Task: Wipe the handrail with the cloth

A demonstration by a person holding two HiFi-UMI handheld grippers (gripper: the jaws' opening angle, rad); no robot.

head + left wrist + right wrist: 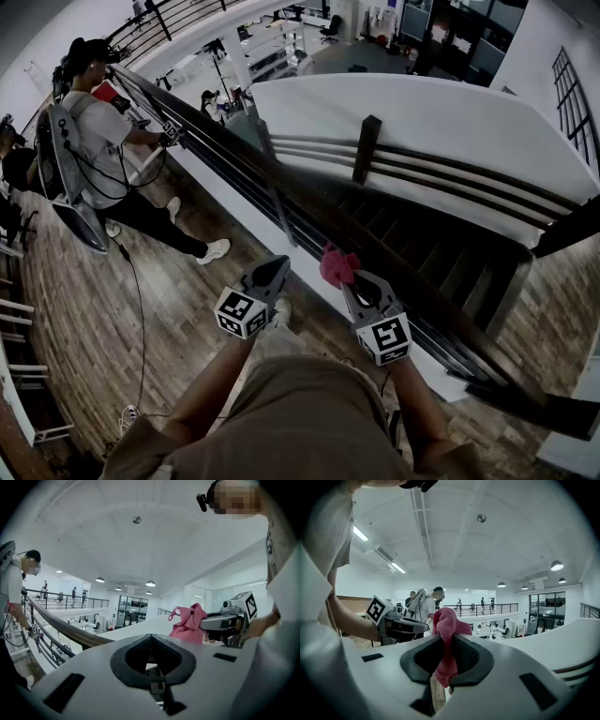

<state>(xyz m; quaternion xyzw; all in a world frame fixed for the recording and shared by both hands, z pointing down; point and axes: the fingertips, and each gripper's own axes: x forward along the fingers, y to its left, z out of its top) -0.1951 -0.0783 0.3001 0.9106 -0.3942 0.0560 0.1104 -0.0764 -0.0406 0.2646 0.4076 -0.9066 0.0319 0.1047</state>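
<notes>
A dark wooden handrail (291,202) runs diagonally from upper left to lower right, just beyond both grippers. My right gripper (354,279) is shut on a pink cloth (336,265), which bunches out past its tips close to the rail. In the right gripper view the pink cloth (445,625) is pinched between the jaws of the right gripper (446,637) and hangs below them. My left gripper (274,270) is shut and holds nothing, a little left of the cloth. The left gripper view shows the left gripper (150,635), the handrail (65,627) and the cloth (188,623).
Another person (98,131) stands at the rail further left, on the wooden floor (84,319), where a cable (141,309) trails. Beyond the rail a staircase (422,244) drops away beside a white curved wall (422,112). A dark post (366,150) rises there.
</notes>
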